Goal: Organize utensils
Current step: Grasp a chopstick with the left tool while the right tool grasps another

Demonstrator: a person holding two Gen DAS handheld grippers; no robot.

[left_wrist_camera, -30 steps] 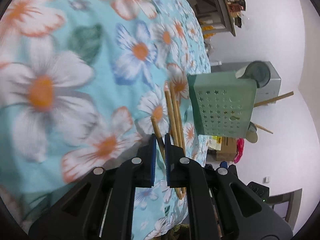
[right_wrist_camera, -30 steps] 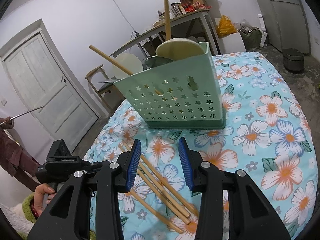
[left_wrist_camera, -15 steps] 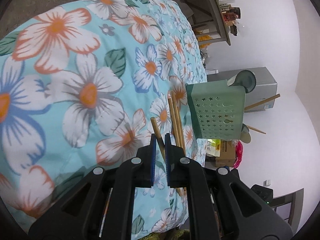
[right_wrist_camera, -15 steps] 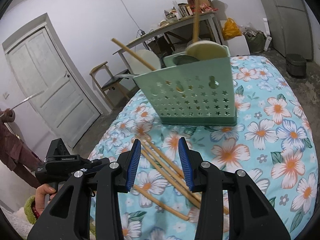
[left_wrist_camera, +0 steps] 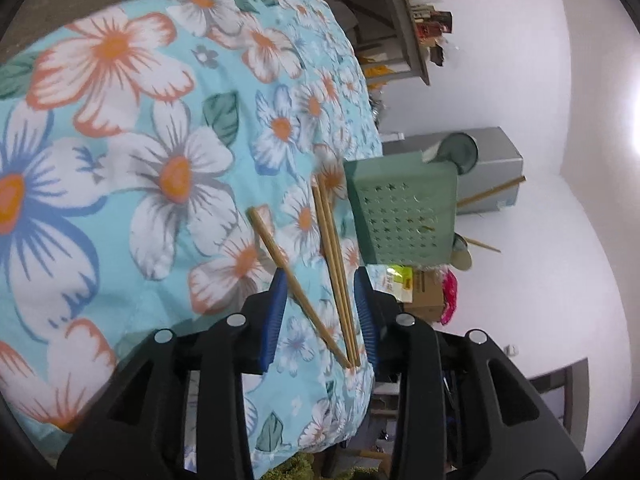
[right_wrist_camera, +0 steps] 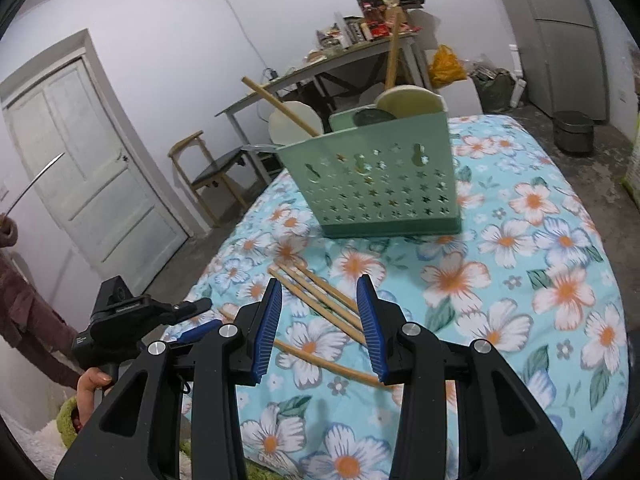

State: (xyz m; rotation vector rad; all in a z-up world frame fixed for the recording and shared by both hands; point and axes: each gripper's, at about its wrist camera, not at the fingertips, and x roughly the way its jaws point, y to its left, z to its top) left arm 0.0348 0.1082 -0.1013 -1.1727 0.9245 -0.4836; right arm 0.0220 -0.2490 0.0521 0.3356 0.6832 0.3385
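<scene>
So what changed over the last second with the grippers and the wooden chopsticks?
The left gripper let go of the single wooden chopstick; its jaws are opening, and the stick lies loose on the floral cloth. The right gripper stayed open, empty. The green perforated utensil caddy stayed put.

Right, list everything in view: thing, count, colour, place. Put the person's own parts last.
chopsticks: three, bamboo tan, loose on the bedspread before the holder.
utensil holder: one, mint green with star cut-outs, upright on the bedspread, holding wooden-handled utensils.
bedspread: one, turquoise with white and orange flowers.
door: one, white, back left, shut.
chair: one, wood with dark seat, beside the door.
cluttered table: one, grey, behind the holder.
left hand-held gripper: black with blue pads, jaws opening, chopsticks lying between them.
right hand-held gripper: black with blue pads, open above the chopsticks.
hand: one, on the left gripper's handle.
</scene>
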